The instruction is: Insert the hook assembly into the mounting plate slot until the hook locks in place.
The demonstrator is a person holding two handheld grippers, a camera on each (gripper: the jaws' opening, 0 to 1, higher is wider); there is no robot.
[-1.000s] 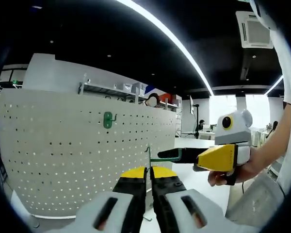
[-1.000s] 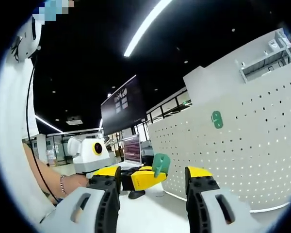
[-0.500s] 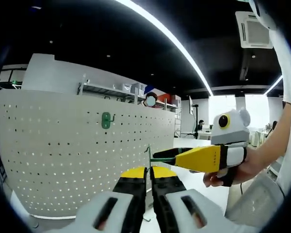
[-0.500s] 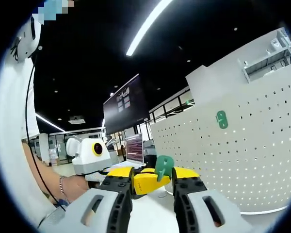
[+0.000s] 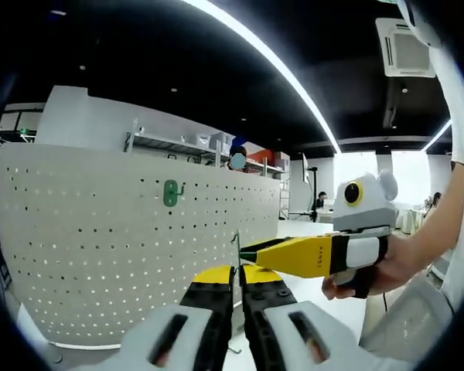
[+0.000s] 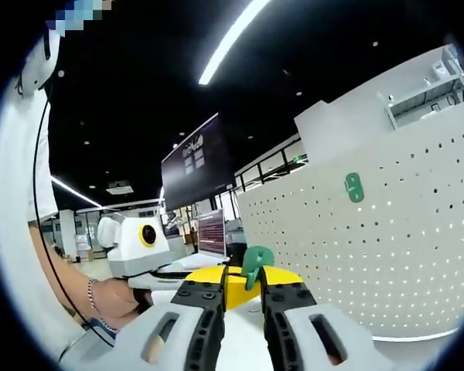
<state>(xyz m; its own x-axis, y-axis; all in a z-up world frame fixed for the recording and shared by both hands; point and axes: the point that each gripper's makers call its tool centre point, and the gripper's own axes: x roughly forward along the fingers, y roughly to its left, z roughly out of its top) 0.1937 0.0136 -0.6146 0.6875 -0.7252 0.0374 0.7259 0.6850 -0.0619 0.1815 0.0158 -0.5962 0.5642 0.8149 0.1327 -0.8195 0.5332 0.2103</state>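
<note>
I am holding the green hook (image 6: 253,264) between both grippers, in the air in front of the pegboard (image 5: 100,247), not yet touching it. The left gripper (image 5: 237,280) is pinching the thin wire end, jaws nearly together, and the right gripper (image 6: 243,287) is clamping the green plastic base, jaws drawn in on it. In the left gripper view the hook (image 5: 237,249) is running as a thin line from my left jaws up to the tips of the right gripper (image 5: 251,253), so I judge its long axis is lying roughly along the pegboard's face rather than into it. The pegboard is standing beyond the hook in both views, and another green hook (image 5: 171,192) is already hanging on it, higher up (image 6: 354,187). I cannot tell which way the base's pegs are facing. Neither gripper is clearly nearer the pegboard.
</note>
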